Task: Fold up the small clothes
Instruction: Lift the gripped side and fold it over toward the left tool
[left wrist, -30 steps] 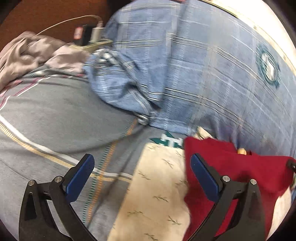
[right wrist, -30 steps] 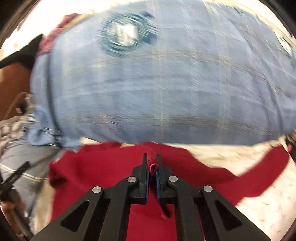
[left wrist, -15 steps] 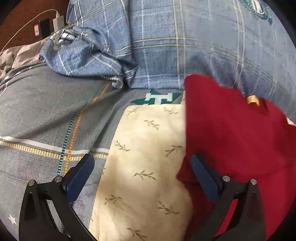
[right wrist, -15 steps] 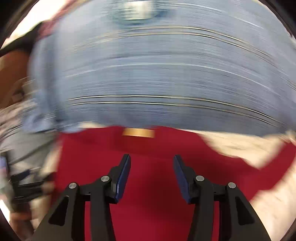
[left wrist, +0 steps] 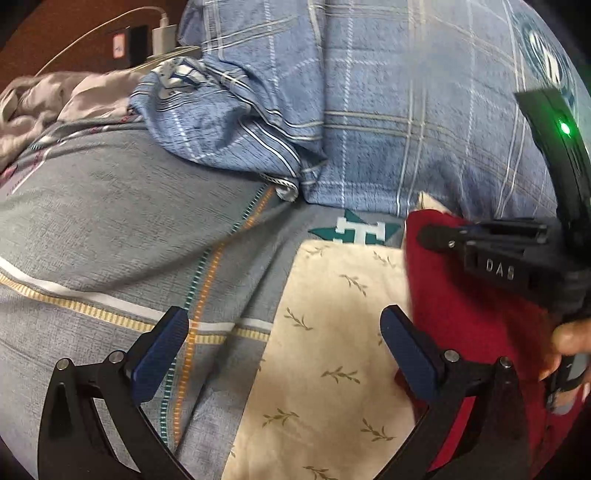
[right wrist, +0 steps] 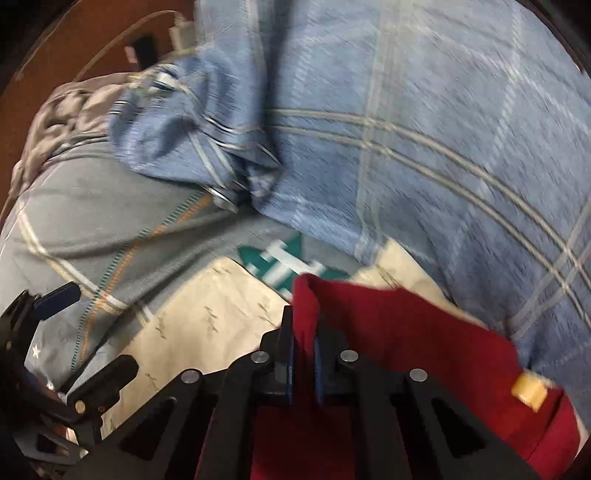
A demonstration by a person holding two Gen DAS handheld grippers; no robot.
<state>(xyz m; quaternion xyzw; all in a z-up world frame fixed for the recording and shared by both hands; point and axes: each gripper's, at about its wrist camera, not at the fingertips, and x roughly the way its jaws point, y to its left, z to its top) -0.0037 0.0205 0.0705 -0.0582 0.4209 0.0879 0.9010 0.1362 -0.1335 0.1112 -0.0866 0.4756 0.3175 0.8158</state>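
A small red garment (left wrist: 472,325) lies on a cream leaf-print cloth (left wrist: 332,369) on the bed. In the right wrist view my right gripper (right wrist: 303,332) is shut on a raised corner of the red garment (right wrist: 406,325), which has a tan tag (right wrist: 529,394) at its right. In the left wrist view my left gripper (left wrist: 284,339) is open and empty, low over the cream cloth just left of the garment. The right gripper's body (left wrist: 498,258) reaches in from the right over the garment.
A blue plaid pillow (left wrist: 406,110) lies behind the cloth. A grey striped bedsheet (left wrist: 110,240) spreads left. Crumpled pale fabric (left wrist: 48,99) and a charger with cable (left wrist: 162,33) sit at the far left by the brown headboard.
My right gripper opened half a second ago, then swung left and shut on the garment's left corner. My left gripper stayed open and pulled back slightly.
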